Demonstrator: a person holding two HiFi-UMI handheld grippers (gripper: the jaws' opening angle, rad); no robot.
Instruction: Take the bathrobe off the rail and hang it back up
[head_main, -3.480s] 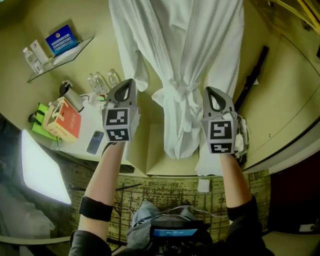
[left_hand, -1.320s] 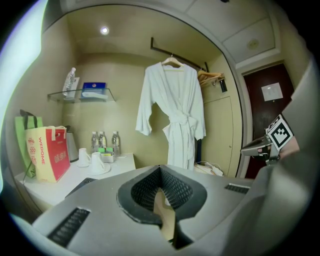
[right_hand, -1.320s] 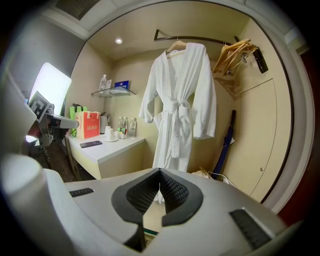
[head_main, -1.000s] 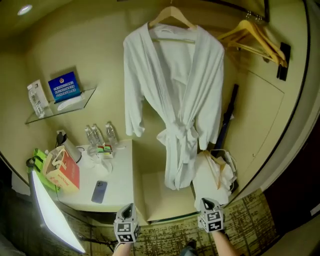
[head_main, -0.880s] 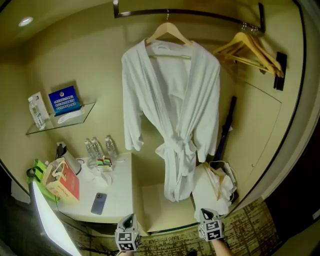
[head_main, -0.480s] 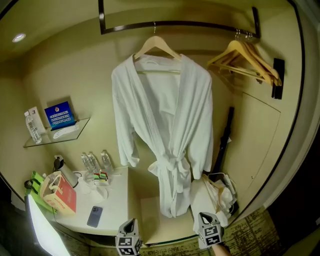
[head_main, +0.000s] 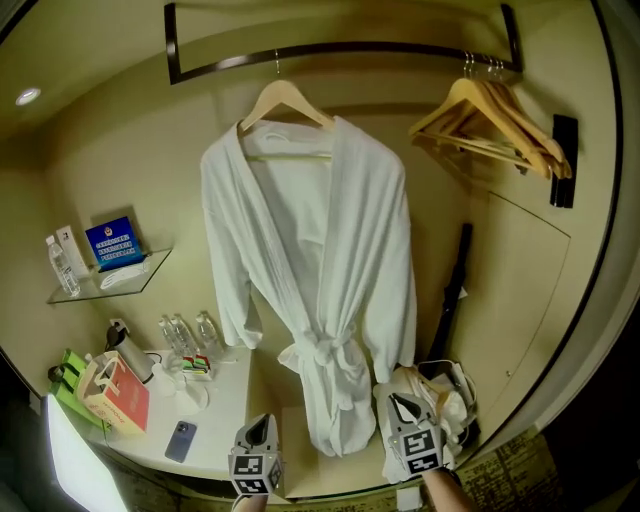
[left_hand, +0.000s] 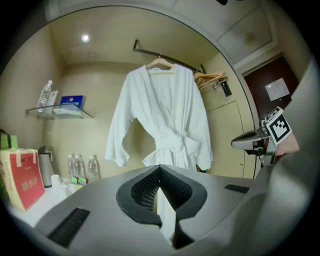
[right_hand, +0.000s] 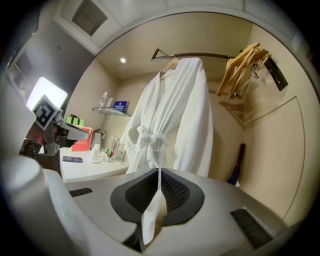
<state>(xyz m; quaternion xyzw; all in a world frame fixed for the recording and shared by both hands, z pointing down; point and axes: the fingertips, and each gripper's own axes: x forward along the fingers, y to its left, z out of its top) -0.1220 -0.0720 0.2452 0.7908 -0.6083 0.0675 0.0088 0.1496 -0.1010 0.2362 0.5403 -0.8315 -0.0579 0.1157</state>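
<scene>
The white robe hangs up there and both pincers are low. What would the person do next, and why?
Probably raise both toward the wooden hanger on the rail: the bathrobe hangs there untouched, and the left gripper and right gripper are shut, empty and far below its shoulders.

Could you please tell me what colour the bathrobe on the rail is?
Plain white; the bathrobe shows best in the head view.
</scene>
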